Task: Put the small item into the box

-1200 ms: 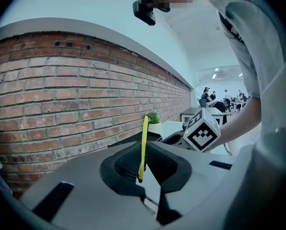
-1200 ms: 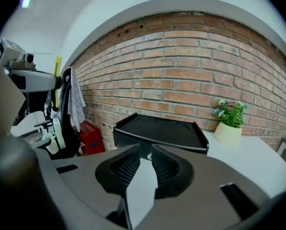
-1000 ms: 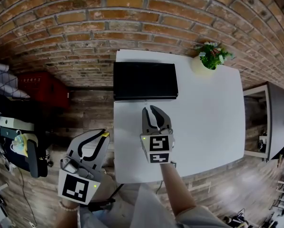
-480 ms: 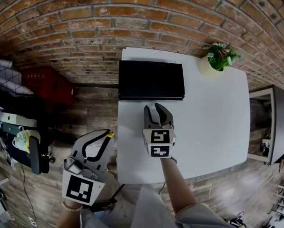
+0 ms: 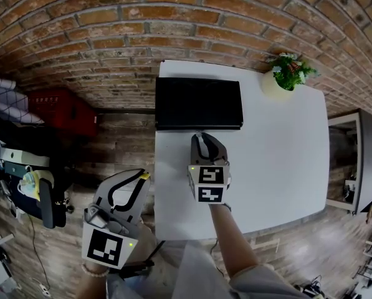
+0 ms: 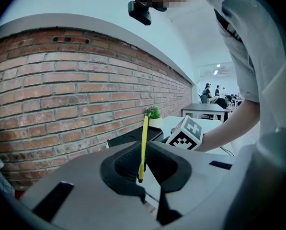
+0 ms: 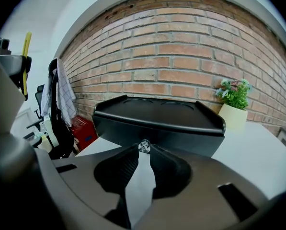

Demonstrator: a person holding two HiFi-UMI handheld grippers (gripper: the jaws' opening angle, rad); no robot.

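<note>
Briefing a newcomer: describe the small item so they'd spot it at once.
Find the white table, then the right gripper just short of the black box. Pinched at its jaw tips is the small item: a clear glassy bead amid dark plastic.

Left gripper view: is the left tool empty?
No, the left tool is shut on a thin yellow stick that stands upright between its jaws.

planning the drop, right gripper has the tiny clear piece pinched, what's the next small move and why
Probably raise the right gripper a little and ease it forward over the black box. The clear piece is pinched at its jaw tips but shows against the box's front wall, below the rim. The left gripper, shut on a yellow stick, is off to the side.
</note>
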